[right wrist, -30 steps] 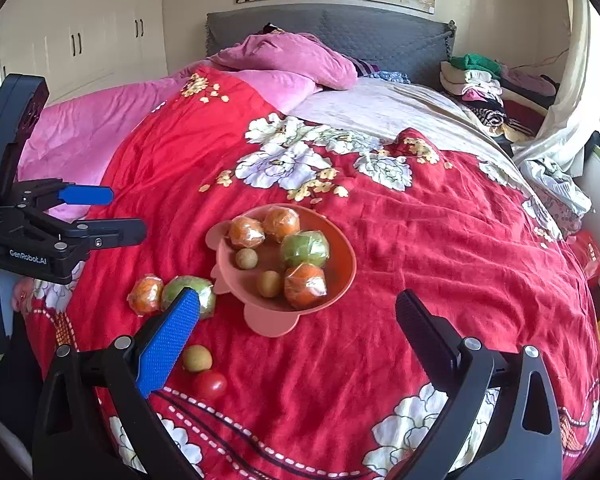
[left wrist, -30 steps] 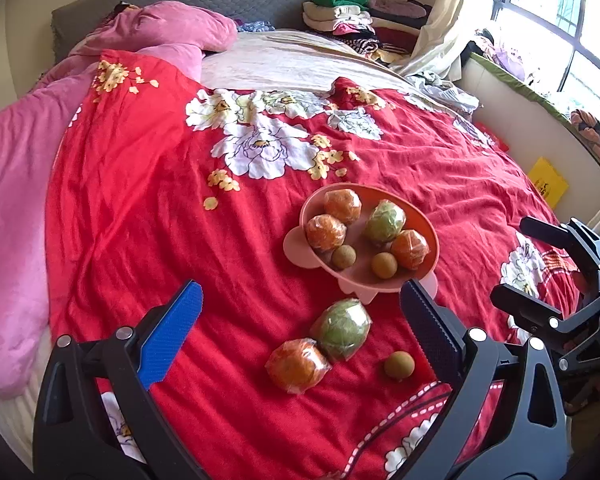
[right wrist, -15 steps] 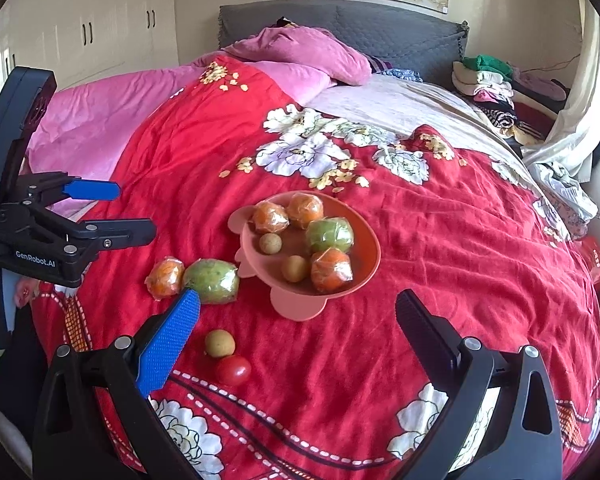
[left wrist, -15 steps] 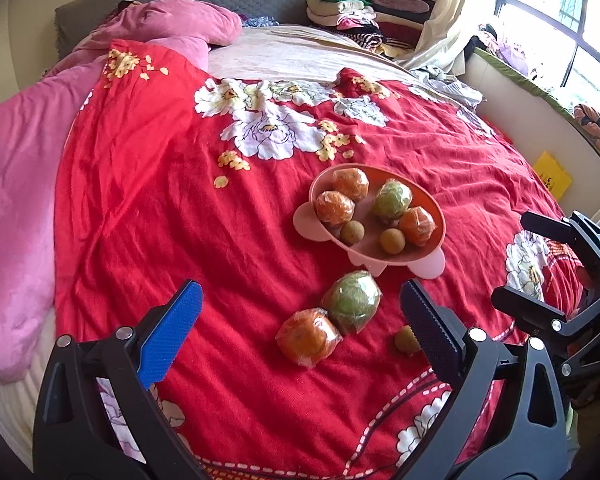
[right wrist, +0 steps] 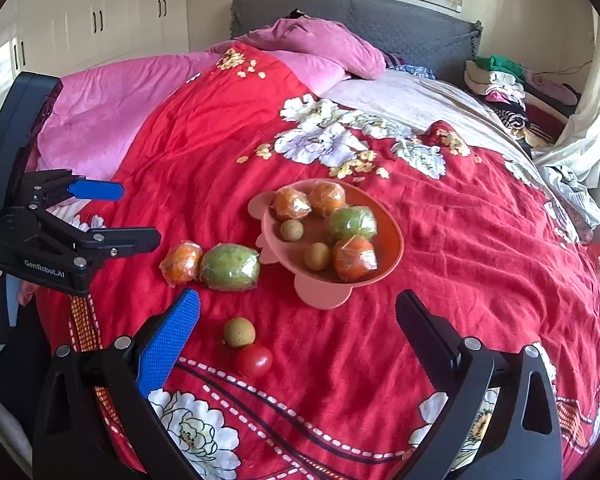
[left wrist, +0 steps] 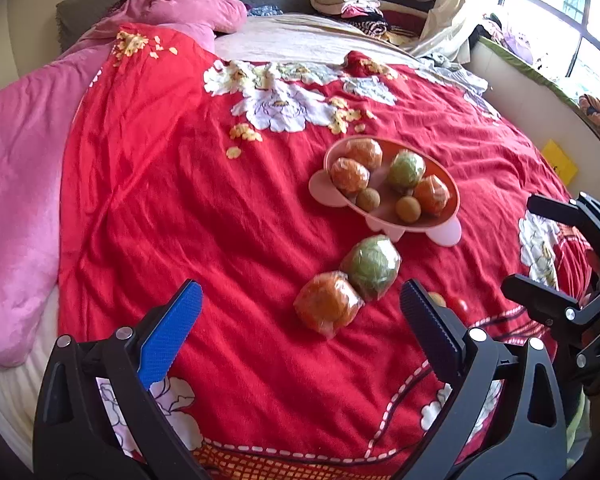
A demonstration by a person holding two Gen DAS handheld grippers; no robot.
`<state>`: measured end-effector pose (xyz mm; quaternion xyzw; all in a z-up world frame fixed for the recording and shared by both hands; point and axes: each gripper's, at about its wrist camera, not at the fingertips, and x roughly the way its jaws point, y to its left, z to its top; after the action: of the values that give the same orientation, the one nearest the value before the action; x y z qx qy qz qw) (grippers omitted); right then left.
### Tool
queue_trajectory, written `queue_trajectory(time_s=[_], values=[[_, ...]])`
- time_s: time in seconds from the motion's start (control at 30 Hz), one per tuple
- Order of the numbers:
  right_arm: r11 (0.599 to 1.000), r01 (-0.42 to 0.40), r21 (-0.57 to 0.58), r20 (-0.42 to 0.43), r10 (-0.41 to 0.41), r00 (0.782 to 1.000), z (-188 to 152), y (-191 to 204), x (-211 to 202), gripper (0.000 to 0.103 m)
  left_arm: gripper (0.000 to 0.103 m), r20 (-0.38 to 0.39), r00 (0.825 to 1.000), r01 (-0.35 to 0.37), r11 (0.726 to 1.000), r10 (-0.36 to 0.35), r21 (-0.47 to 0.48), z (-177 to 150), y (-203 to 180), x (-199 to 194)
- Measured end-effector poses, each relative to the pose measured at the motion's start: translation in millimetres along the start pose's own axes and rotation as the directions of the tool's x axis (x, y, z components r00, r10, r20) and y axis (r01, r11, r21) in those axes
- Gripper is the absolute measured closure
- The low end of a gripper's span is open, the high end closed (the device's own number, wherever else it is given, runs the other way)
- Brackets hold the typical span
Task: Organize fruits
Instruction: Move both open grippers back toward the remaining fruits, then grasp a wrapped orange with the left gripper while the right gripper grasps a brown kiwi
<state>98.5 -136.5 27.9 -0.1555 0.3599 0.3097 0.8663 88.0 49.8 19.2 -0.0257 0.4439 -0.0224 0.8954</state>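
Observation:
A pink bowl on the red bedspread holds several wrapped orange and green fruits and two small brown ones. Beside it lie a wrapped orange and a wrapped green fruit, touching each other. A small brown fruit and a red tomato lie nearer the right gripper. My left gripper is open and empty, just short of the wrapped orange. My right gripper is open and empty above the brown fruit and tomato. Each gripper shows at the edge of the other's view.
The bed carries a pink quilt on the left and a pink pillow by the grey headboard. Folded clothes are stacked at the far right. A windowsill ledge runs along the bed's right side.
Both grippers have moved forward and lower toward the loose fruits, which now look larger and nearer. Both stay open. No fruit has moved.

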Motion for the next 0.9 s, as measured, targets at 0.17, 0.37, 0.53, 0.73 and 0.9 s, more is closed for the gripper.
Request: queue_trajectory(time_s=[0.17, 0.37, 0.53, 0.73, 0.9], values=[[1.0, -0.013, -0.015, -0.024, 0.013, 1.0, -4, 6, 7, 0.005, 0.01, -0.02, 1.0, -0.004, 1.0, 0.004, 0.013, -8, 0, 5], [0.999, -0.034, -0.043, -0.062, 0.031, 0.998, -8, 15, 18, 0.005, 0.01, -0.04, 0.999, -0.006, 1.0, 0.007, 0.015, -15, 1, 12], [0.997, -0.047, -0.066, -0.09, 0.041, 0.995, -9, 21, 27, 0.006, 0.01, -0.05, 0.999, -0.003, 1.0, 0.003, 0.01, -18, 2, 17], [0.994, -0.069, -0.09, -0.12, 0.058, 0.991, -11, 28, 37, 0.01, 0.01, -0.058, 0.998, 0.009, 1.0, -0.008, 0.006, -19, 3, 23], [0.988, -0.099, -0.118, -0.156, 0.08, 0.985, -14, 34, 46, 0.028, 0.016, -0.065, 0.997, 0.03, 1.0, -0.03, 0.004, -20, 4, 28]])
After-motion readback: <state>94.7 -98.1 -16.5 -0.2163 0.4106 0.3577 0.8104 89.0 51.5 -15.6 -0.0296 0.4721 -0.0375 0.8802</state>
